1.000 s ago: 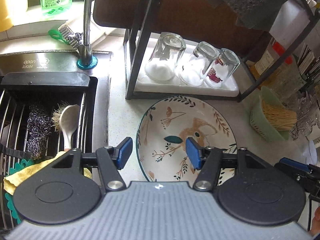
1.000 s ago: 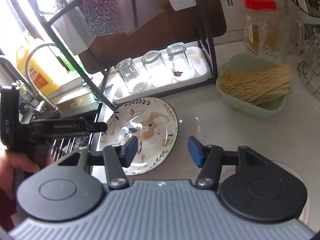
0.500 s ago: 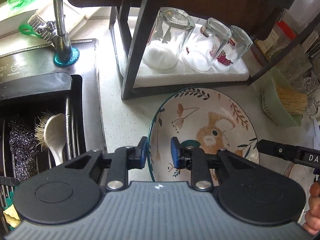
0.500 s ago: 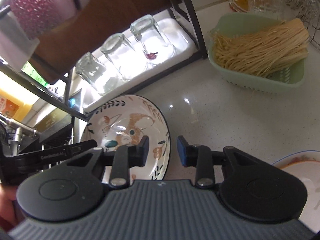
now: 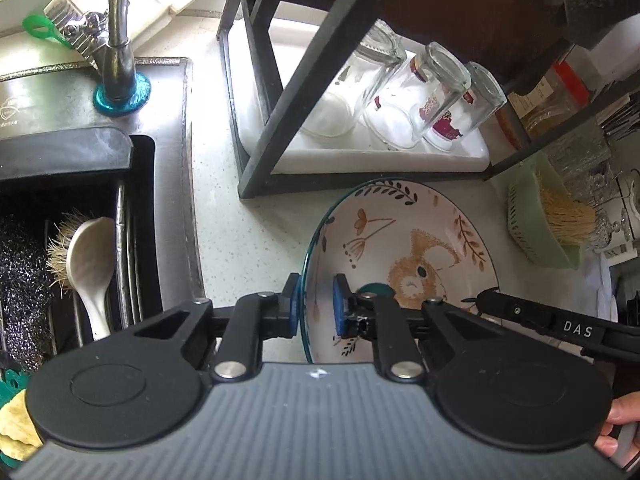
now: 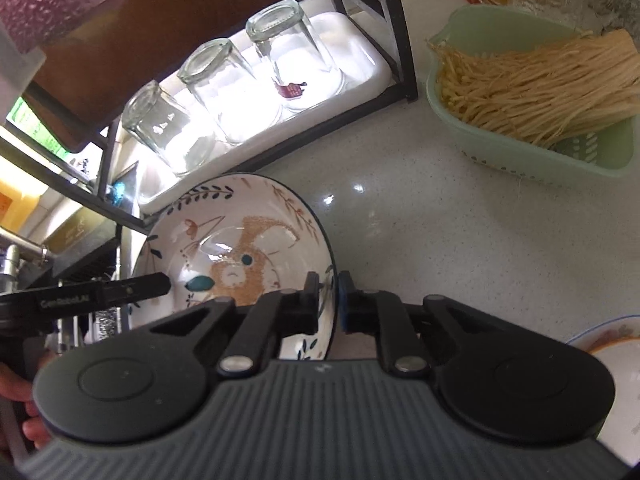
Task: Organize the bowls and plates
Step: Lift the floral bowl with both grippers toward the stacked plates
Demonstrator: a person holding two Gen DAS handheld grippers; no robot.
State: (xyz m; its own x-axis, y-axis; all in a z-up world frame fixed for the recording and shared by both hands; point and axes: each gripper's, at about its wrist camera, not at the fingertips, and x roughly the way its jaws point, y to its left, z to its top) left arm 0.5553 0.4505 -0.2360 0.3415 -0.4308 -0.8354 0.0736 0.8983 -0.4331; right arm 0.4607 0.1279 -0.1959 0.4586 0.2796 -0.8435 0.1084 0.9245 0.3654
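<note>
A shallow white bowl with a painted rabbit and a teal rim (image 5: 404, 256) sits on the speckled counter in front of the black rack; it also shows in the right wrist view (image 6: 236, 248). My left gripper (image 5: 316, 306) is shut on the bowl's left rim, one blue pad outside and one inside. My right gripper (image 6: 328, 300) is shut on the bowl's right rim. A second plate with an orange rim (image 6: 612, 352) lies at the right edge of the right wrist view.
A black rack holds a white tray (image 5: 360, 152) with three upturned glasses (image 5: 416, 104). The sink (image 5: 60, 216) with a brush and steel wool is at left, faucet (image 5: 116, 40) behind it. A green basket of noodles (image 6: 536, 92) stands at right.
Both grippers moved in and closed onto opposite rims of the rabbit bowl; a second ago both were open and farther from it.
</note>
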